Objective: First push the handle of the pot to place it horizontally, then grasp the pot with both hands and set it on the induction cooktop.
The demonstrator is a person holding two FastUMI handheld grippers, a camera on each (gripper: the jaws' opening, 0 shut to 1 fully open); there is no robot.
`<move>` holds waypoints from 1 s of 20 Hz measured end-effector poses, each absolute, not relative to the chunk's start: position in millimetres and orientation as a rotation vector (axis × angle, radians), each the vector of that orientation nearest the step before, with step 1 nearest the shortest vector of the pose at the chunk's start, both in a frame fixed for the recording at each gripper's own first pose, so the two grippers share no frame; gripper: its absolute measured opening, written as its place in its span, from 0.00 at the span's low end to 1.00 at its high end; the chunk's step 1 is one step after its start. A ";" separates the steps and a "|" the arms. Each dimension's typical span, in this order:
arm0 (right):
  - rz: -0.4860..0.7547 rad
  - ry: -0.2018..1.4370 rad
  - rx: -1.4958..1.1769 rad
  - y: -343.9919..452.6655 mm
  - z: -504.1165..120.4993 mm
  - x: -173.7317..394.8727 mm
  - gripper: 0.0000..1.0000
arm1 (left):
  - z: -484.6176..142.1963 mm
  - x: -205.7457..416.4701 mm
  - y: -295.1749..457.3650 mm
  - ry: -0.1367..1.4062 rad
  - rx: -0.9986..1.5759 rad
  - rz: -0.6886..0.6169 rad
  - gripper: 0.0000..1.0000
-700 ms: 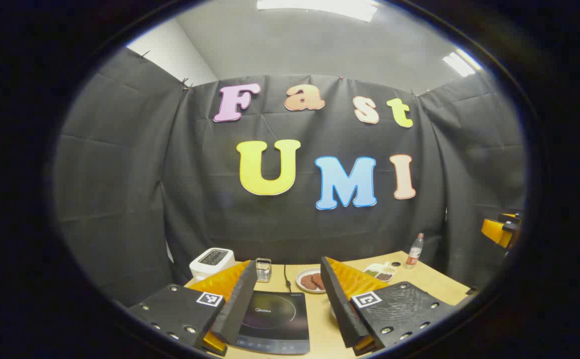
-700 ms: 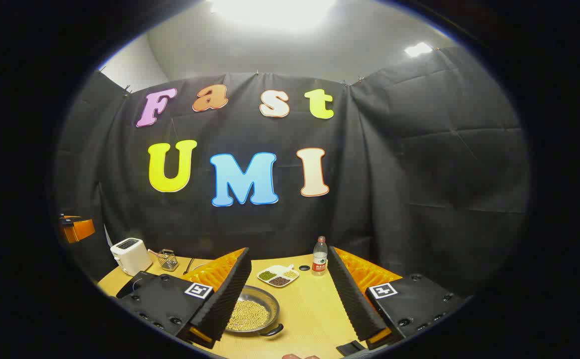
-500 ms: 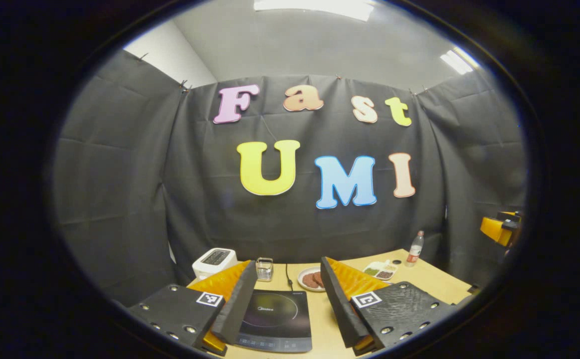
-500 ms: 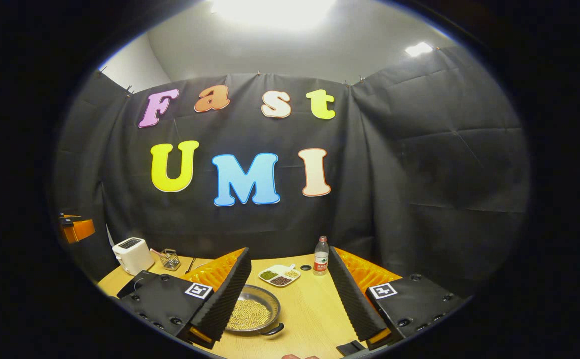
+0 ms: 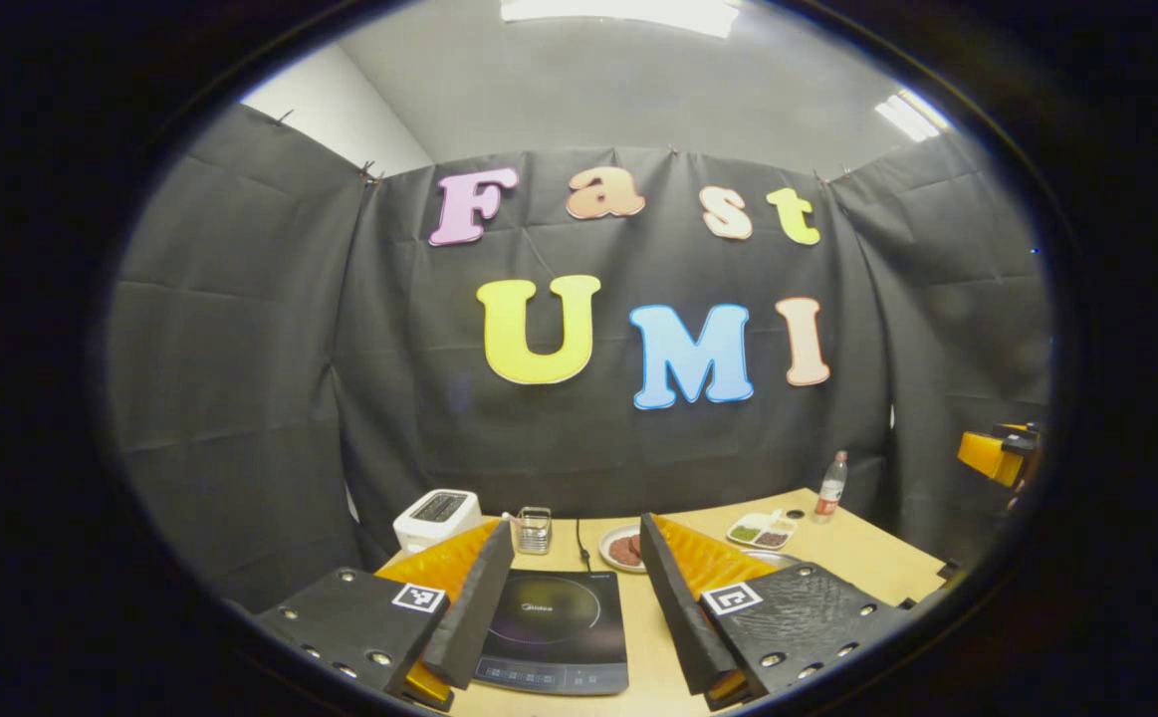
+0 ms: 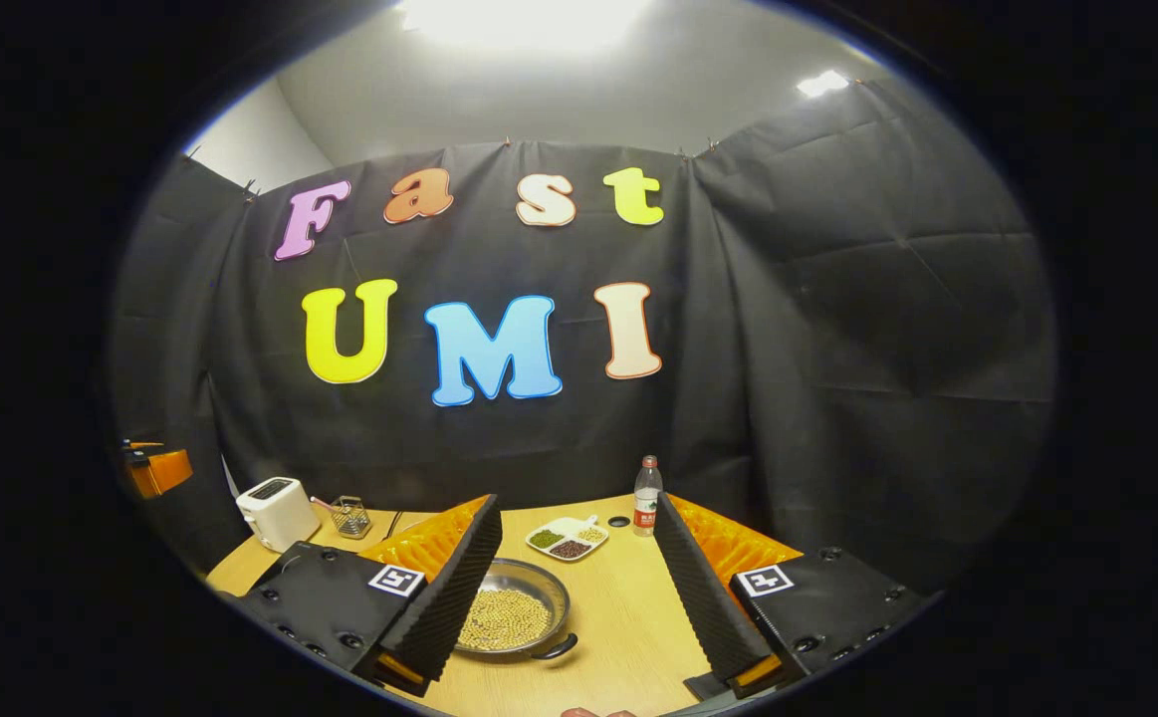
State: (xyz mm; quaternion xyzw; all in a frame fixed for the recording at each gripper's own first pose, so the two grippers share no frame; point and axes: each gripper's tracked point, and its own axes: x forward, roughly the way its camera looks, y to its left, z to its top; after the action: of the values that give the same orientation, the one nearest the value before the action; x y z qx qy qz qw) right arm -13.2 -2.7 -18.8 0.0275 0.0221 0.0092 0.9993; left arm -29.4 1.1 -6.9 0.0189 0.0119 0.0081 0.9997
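A round metal pot (image 6: 514,617) filled with pale beans sits on the wooden table, with a dark side handle (image 6: 559,649) at its near right. It lies low between the fingers of my right gripper (image 6: 577,503), close to the left finger, and the gripper stands open above it, holding nothing. The black induction cooktop (image 5: 559,627) lies flat on the table between the fingers of my left gripper (image 5: 575,526), which is open and apart from it. Each gripper's body shows at the edge of the other's view, the right gripper (image 5: 997,453) and the left gripper (image 6: 155,468).
Along the back of the table (image 6: 628,617) stand a white toaster (image 5: 436,516), a small wire basket (image 5: 534,530), a plate of brown cookies (image 5: 623,550), a divided dish of beans (image 6: 567,538) and a plastic bottle (image 6: 646,496). A cord (image 5: 581,553) runs back from the cooktop.
Both views have dipped slightly, so more of the table shows. The pot and the cooktop sit higher between the fingers. Both grippers stay open.
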 end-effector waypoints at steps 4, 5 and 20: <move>0.017 0.069 0.042 -3.7 -28.0 -8.1 0.98 | -12.4 -27.9 3.3 0.038 0.037 0.023 0.78; 0.019 0.077 0.036 -3.2 -29.1 -6.4 0.98 | -14.2 -26.7 3.6 0.039 0.035 0.023 0.78; 0.210 0.292 -0.068 77.7 -62.8 26.9 0.35 | -48.1 -12.5 30.5 0.086 -0.034 0.009 0.75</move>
State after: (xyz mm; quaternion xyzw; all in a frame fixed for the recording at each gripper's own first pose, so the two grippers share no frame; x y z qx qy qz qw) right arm 26.9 77.7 -62.8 -0.0337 0.1452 0.1045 0.9833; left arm -12.5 30.5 -48.1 -0.0168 0.0430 0.0043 0.9989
